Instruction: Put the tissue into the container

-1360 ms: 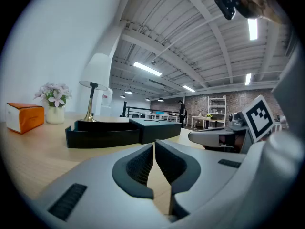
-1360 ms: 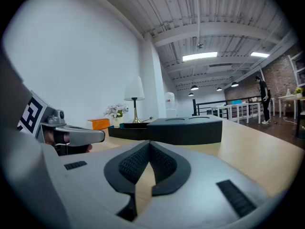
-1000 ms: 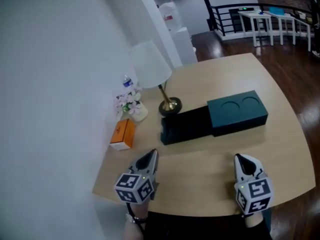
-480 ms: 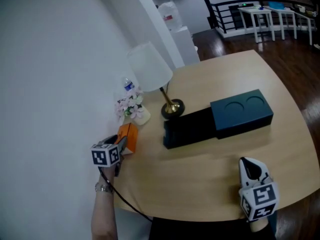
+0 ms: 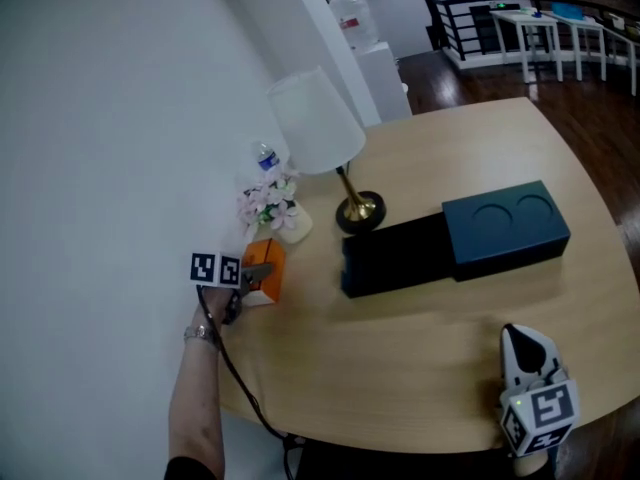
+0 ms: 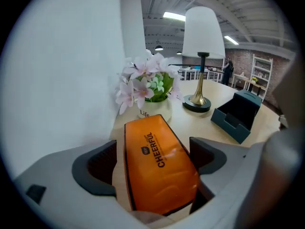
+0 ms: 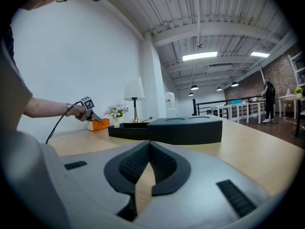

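The tissue is an orange pack lying near the table's left edge, next to the wall. My left gripper reaches it from the near side. In the left gripper view the pack lies between the jaws, which are opening; a gap shows at the left pad. The container is a dark teal box, slid open at its left end, in the middle of the table. It also appears as the container and, past the right gripper, the container. My right gripper rests at the near right edge, shut and empty.
A white-shaded lamp on a brass base stands between the pack and the box. A small vase of pink flowers and a water bottle sit just beyond the pack by the wall. A black cable trails from the left gripper.
The left gripper has moved from the near table edge out to the left and up to the orange pack, and its jaws have opened around it. The right gripper has stayed put.
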Demonstrator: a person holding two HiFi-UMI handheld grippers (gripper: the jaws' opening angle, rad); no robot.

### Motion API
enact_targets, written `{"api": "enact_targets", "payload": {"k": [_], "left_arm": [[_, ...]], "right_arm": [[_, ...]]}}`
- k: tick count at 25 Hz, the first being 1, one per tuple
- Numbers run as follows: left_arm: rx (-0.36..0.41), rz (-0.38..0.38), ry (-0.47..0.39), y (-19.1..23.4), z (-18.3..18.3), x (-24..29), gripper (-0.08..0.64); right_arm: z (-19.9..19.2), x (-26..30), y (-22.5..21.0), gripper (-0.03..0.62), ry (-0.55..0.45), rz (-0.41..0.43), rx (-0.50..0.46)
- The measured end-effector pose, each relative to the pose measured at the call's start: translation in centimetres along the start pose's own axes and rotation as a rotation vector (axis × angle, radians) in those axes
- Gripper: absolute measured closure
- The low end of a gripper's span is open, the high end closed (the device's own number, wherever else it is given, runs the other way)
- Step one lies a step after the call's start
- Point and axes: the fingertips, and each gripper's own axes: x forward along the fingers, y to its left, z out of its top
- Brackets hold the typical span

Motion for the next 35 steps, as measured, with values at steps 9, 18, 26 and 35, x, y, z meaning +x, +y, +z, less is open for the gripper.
{"api": "enact_targets", "payload": {"k": [9,18,26,35], "left_arm": [[0.010,-0.061,-0.007,-1.1,-0.5,0.8,0.136],[0.162,-0.112,-0.054,-3.5,0.0,-1.0,0.210],[0.492,-0.391,-0.162,-16.5,5.1,-4.0,0.210],[0.680,-0.656,-0.152,-28.5,9.7,-1.8,0.210]], "right_arm": [[-0.4,0.0,-0.3,0.586,0.017,-0.004,0.005],[-0.7,0.5,-0.5,0.586,0.023,0.005,-0.012],[-0.4,1.6,0.1,0.586,0.055,0.009,0.009],[-0.2,1.6,0.4,0.586,0.044,0.017,0.004]]}}
